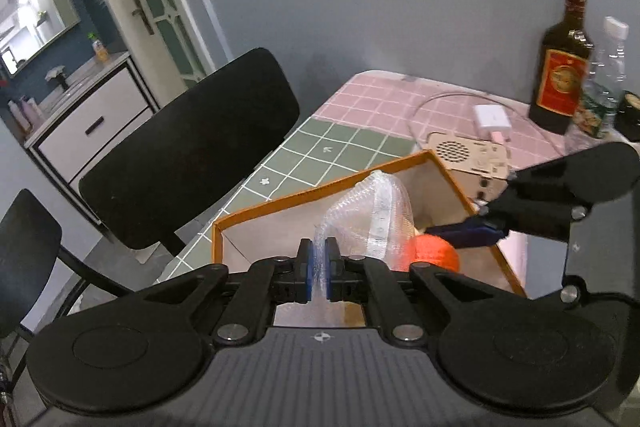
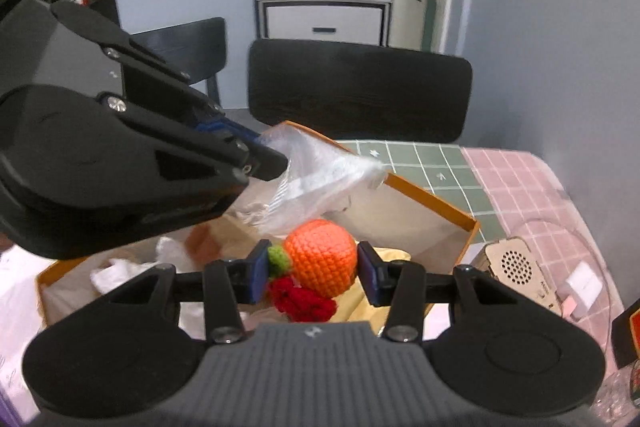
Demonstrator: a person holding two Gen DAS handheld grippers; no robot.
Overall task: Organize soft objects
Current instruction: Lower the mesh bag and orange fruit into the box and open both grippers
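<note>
My left claw (image 1: 319,269) is clamped on a gathered edge of the clear bubble wrap (image 1: 370,217), which fans out ahead of it over the orange-rimmed box (image 1: 320,187): near weightless, floppy, slick film, so a bunched pinch holds better than a flat sheet. My right claw (image 2: 312,269) is clamped on the crocheted orange (image 2: 322,257), pads on its two sides, green leaf (image 2: 276,255) at the left pad and a red knitted bit (image 2: 304,299) hanging just below, all above the box interior. The orange is light, squashy and grippy yarn, round with tight stitches, best held across its middle.
</note>
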